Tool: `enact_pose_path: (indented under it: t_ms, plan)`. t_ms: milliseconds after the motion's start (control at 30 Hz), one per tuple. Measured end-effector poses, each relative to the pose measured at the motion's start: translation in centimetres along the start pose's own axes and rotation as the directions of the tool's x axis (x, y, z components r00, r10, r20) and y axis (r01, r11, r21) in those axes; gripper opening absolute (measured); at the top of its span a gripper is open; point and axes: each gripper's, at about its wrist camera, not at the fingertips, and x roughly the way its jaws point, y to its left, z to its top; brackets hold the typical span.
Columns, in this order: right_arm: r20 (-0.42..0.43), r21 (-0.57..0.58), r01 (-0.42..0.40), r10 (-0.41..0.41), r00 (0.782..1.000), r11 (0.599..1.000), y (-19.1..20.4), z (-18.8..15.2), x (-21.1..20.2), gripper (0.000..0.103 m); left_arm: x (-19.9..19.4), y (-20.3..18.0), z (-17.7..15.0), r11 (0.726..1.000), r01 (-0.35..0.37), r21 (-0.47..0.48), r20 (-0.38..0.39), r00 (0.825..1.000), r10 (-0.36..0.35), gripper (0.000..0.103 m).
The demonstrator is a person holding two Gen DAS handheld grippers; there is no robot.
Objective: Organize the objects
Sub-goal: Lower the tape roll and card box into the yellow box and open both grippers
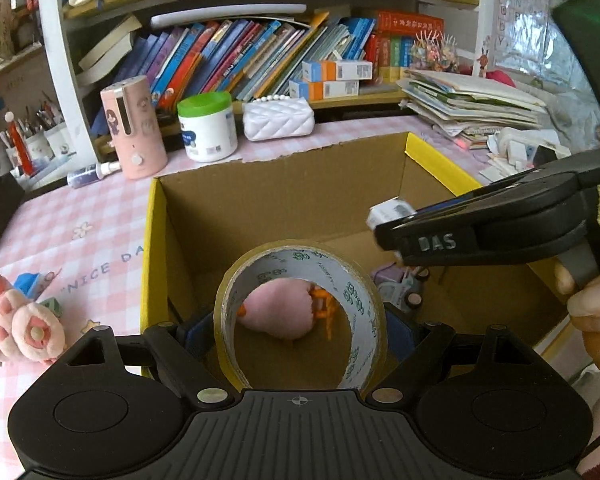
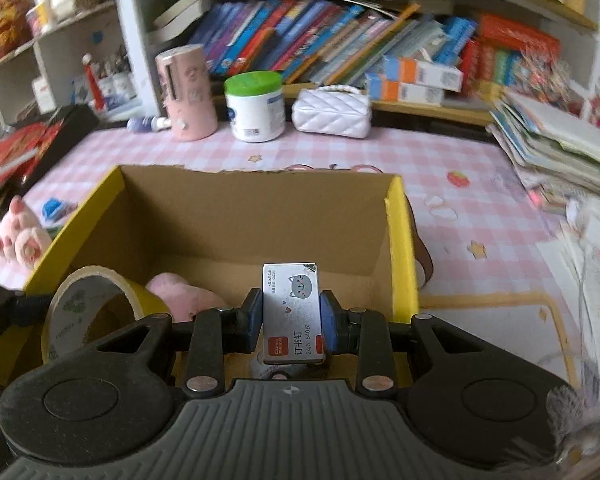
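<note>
We see the right gripper (image 2: 292,316) clamped on a small staple box (image 2: 291,312) over the open cardboard box (image 2: 400,248), with a tape roll (image 2: 80,312) at nine o'clock and a pink plush (image 2: 184,296) inside the carton.

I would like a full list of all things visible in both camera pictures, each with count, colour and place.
open cardboard box: one, brown inside, yellow outside, on the table
roll of clear packing tape: one, yellowish, held over the box
small box of staples: one, white with a grey cat face, held over the box
pink plush toy: one, inside the box
pink plush paws: one toy, on the cloth left of the box
pink cylinder device: one, behind the box
white jar with green lid: one, behind the box
white quilted purse: one, behind the box
checked tablecloth: one, pink and white
books: many, mixed colours, on the shelf
left hand-held gripper: black, shut on the tape
right hand-held gripper: black, shut on the staples
</note>
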Motion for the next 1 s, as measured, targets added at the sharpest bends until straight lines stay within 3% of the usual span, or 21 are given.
enact_pose_path:
  t_ms: [300, 733, 1000]
  plan:
    - [-0.110, -0.073, -0.044, 0.036, 0.993, 0.996, 1.0, -0.1, 2.1, 0.028, 0.1, -0.4, -0.2, 1.000, -0.009, 0.022, -0.003, 1.000, 0.009, 0.086]
    - [-0.149, -0.081, -0.064, 0.051, 0.988, 0.995, 0.8, -0.1, 2.5, 0.028, 0.2, -0.6, -0.1, 1.000, -0.017, 0.023, -0.003, 1.000, 0.017, 0.086]
    - [-0.130, -0.081, -0.050, 0.039, 0.991, 0.995, 0.9, -0.2, 2.2, 0.029, -0.4, -0.2, -0.4, 1.000, -0.024, 0.006, 0.009, 1.000, 0.024, 0.086]
